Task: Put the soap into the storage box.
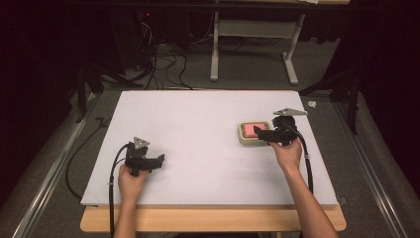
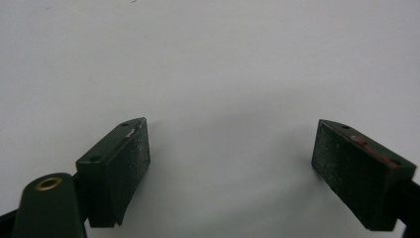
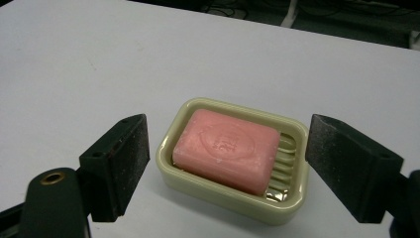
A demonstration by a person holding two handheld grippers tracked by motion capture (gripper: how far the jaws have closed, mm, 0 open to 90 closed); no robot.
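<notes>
two grippers sit over the white table, one in each hand. the right gripper is at the table's right side, its jaws spread wide on either side of a cream soap dish; the dish lies between them, with a gap visible at each side. a pink bar of soap lies flat inside the dish, toward one end, leaving the ribbed bottom bare at the other end. in the high view the dish rests on the table just beside the right hand. the left gripper is well apart, near the table's front left, its jaws released and wide over bare surface, nothing between them.
</notes>
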